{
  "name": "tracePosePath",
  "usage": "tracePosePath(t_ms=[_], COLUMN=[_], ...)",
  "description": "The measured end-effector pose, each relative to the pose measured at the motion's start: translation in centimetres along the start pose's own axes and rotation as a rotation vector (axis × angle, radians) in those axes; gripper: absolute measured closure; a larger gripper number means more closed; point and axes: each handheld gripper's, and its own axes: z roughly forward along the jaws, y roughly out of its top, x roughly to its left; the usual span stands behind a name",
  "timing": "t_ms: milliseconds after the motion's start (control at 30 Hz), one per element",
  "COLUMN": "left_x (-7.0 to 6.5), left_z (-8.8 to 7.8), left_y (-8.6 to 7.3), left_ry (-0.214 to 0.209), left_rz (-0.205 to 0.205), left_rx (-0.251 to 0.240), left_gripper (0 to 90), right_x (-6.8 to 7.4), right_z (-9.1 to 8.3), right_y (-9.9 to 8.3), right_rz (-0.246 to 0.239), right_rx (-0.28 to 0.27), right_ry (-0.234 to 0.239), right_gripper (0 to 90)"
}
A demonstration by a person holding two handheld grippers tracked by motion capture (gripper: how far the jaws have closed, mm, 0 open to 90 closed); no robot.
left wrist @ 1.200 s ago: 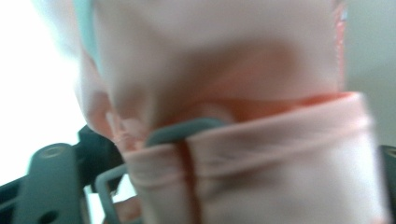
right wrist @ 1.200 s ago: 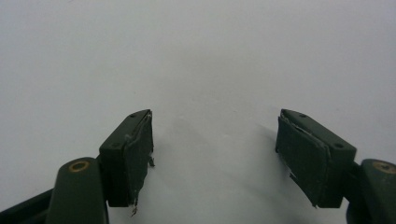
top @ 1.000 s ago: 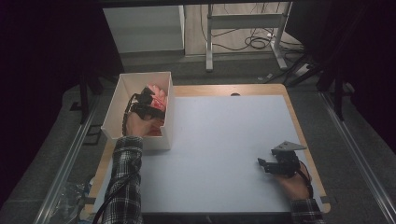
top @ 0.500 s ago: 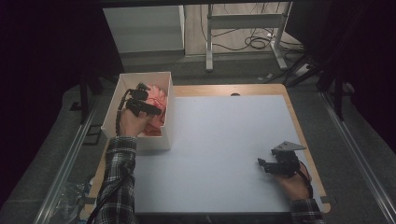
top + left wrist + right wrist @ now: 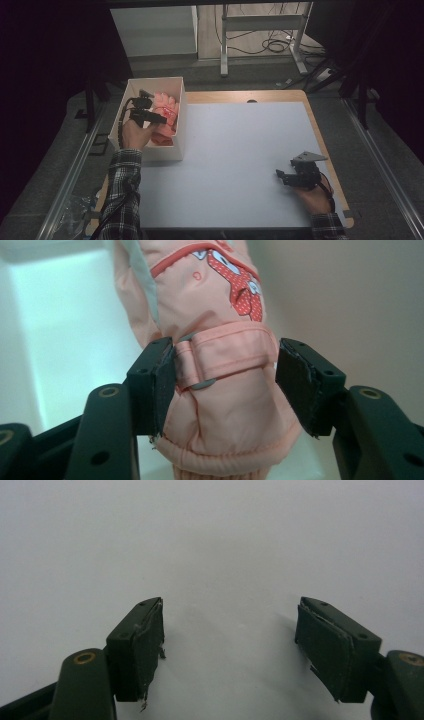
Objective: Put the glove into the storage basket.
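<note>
Pink mitten (image 5: 220, 365) between left tool (image 5: 225, 385) pads (box (image 5: 176, 95))

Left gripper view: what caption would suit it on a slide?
Open left gripper straddling a pink mitten's strap inside a white box.

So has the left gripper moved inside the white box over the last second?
Yes: the left gripper has shifted toward the white cardboard box's far wall.
</note>
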Motion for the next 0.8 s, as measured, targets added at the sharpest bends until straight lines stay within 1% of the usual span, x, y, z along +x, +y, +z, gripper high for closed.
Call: tracePosePath(t_ms=[67, 167, 200, 233, 267, 333, 433, 533, 567, 667, 700, 800], left_x=[-0.25, -0.65, -0.76, -0.87, -0.91, -0.84, -0.59, -0.33, -0.29, -0.15, -0.16, -0.19], left_z=[0.08, 0.21, 0.21, 0.21, 0.20, 0.15, 0.07, -0.07, -0.14, -0.41, -0.50, -0.75], left_y=[0.01, 0.06, 0.08, 0.13, 0.19, 0.21, 0.14, 0.03, -0.02, -0.12, -0.16, -0.28], left_ry=[-0.012, -0.037, -0.033, -0.018, 0.000, 0.018, 0.047, 0.061, 0.063, 0.073, 0.076, 0.084], left_rz=[0.009, 0.042, 0.046, 0.047, 0.056, 0.054, 0.065, 0.064, 0.057, 0.066, 0.063, 0.076], left_rx=[-0.006, -0.022, -0.029, -0.028, -0.026, -0.025, -0.034, -0.043, -0.048, -0.061, -0.066, -0.084], left_gripper=[41.2, 40.4, 40.0, 38.3, 35.5, 32.3, 27.6, 24.2, 23.3, 20.3, 19.7, 15.5], right_x=[0.00, 0.00, 0.01, 0.00, 0.00, -0.01, -0.03, -0.05, -0.04, -0.01, -0.02, -0.01], right_z=[0.01, 0.01, 0.01, 0.01, 0.01, 0.00, -0.02, -0.02, -0.02, 0.00, -0.01, 0.00], right_y=[0.00, 0.00, 0.00, 0.00, 0.00, -0.01, -0.01, -0.01, -0.01, -0.01, -0.01, -0.01], right_rz=[0.000, 0.000, 0.000, 0.000, 0.001, 0.001, 0.003, 0.003, 0.003, 0.002, 0.002, 0.001], right_rx=[-0.001, -0.001, -0.001, -0.001, -0.001, -0.002, -0.001, -0.001, -0.001, -0.002, -0.001, -0.002], right_ry=[-0.001, 0.000, 0.000, 0.000, 0.001, 0.001, 0.003, 0.003, 0.003, 0.001, 0.002, 0.001], right_gripper=[27.9, 27.9, 27.9, 27.9, 27.9, 27.9, 27.9, 27.9, 27.9, 27.9, 27.9, 27.9])
